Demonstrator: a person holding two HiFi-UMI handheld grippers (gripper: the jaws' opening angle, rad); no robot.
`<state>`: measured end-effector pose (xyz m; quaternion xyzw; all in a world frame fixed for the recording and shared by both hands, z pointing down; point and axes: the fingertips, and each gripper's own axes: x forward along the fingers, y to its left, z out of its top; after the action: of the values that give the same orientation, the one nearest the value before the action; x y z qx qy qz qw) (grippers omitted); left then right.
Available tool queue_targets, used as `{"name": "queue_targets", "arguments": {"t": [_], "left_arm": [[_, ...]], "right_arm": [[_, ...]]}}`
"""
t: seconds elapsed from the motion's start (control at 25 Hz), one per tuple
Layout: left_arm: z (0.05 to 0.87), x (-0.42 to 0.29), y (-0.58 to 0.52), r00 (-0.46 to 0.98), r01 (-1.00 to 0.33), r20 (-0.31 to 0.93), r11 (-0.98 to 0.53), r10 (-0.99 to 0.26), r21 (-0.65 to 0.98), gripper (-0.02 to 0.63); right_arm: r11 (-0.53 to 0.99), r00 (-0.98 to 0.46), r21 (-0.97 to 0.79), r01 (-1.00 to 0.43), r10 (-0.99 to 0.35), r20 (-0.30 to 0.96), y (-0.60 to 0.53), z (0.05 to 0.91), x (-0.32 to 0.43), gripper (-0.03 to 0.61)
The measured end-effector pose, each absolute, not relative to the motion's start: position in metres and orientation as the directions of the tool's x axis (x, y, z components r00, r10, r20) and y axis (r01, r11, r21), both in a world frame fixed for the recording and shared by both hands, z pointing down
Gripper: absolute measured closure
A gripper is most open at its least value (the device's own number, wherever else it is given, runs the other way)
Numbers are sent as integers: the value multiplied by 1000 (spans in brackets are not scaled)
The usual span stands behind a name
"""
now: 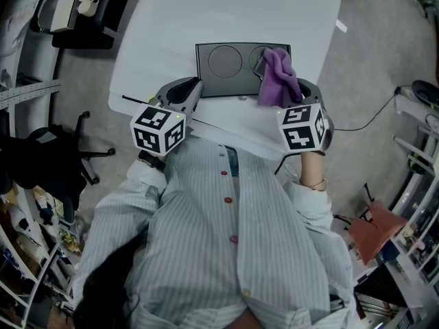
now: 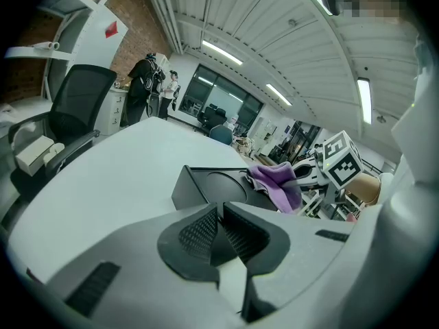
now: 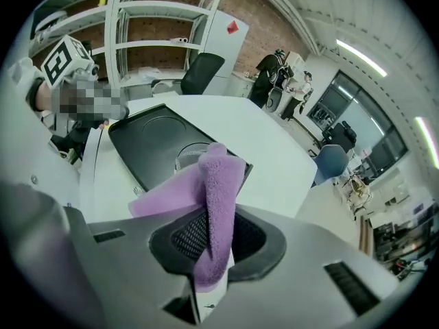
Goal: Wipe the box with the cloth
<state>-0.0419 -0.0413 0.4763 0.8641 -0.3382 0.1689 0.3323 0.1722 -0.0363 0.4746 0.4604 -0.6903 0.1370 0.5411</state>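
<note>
A flat black box with round recesses in its top lies on the white table in front of me. My right gripper is shut on a purple cloth, which stands bunched over the box's right end. In the right gripper view the cloth fills the gap between the pads, with the box just beyond. My left gripper hovers at the box's near left corner, shut with nothing in it. In the left gripper view its pads meet, and the box and cloth lie ahead.
The table's near edge runs just under both grippers. A black office chair stands on the floor at left, another chair at the far left. A cable and racks sit at right. People stand far off in the room.
</note>
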Motion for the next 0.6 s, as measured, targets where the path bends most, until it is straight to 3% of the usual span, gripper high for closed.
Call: {"name": "queue_targets", "arguments": {"t": [0.36, 0.6], "left_arm": [[476, -42, -40, 711, -698, 521, -560, -471, 446, 601], [462, -44, -46, 706, -702, 494, -592, -507, 396, 601]], "right_arm": [[495, -11, 275, -825, -500, 866, -37, 473, 174, 523], [426, -135, 151, -892, -571, 810, -48, 447, 166, 523]]}}
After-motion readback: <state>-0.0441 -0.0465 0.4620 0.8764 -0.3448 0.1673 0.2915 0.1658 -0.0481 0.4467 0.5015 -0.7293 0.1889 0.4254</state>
